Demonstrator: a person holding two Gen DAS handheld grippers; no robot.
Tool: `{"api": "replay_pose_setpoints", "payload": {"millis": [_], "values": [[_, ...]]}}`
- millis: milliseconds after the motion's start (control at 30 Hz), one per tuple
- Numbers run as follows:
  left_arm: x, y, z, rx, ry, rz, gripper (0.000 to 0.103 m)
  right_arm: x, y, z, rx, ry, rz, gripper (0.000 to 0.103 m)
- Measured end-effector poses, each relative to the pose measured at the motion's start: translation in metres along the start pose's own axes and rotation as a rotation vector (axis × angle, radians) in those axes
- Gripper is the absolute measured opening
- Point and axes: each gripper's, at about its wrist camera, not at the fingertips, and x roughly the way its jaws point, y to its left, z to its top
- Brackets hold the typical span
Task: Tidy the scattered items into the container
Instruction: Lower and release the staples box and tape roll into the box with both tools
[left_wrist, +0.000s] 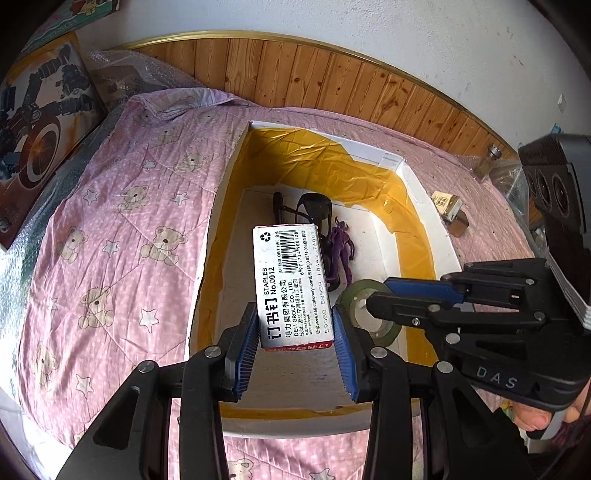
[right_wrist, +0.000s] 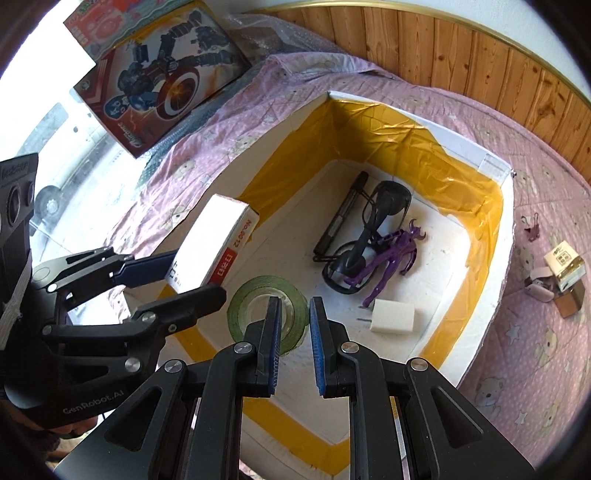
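My left gripper (left_wrist: 295, 325) is shut on a white staples box (left_wrist: 291, 288) and holds it above the near end of the white container (left_wrist: 424, 206), which is lined with yellow tape. The right wrist view shows that gripper (right_wrist: 184, 277) and box (right_wrist: 214, 243) at the left. My right gripper (right_wrist: 295, 310) hovers just over a green tape roll (right_wrist: 243, 295) lying in the container (right_wrist: 508, 229); its fingers are slightly apart with nothing between them. Sunglasses (right_wrist: 388, 199), a purple figure (right_wrist: 395, 251) and a white charger plug (right_wrist: 393, 315) lie inside.
The container rests on a pink bear-print quilt (left_wrist: 122, 229). Small cardboard boxes (right_wrist: 563, 264) and a binder clip (right_wrist: 530, 227) lie on the quilt to its right. A toy box (right_wrist: 166, 81) leans at the far left. Behind runs a wooden headboard (left_wrist: 332, 77), with a glass jar (left_wrist: 489, 162) close to it.
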Motion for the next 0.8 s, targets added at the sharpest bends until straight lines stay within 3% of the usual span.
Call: {"api": "replay_pose_setpoints", "payload": {"millis": [233,533,800], "values": [[0.009,0.008,0.002,-0.018,0.036,0.012,0.040,0.017,-0.001,0.022,-0.007,0.039,-0.010,0.016],[0.016,0.021,0.004,-0.078,0.045,0.029,0.042,0.054,0.000,0.018,0.012,0.131,0.040,0.019],[0.015,0.021,0.003,-0.101,0.049,0.044,0.043,0.042,-0.007,0.016,0.041,0.107,0.056,0.020]]}}
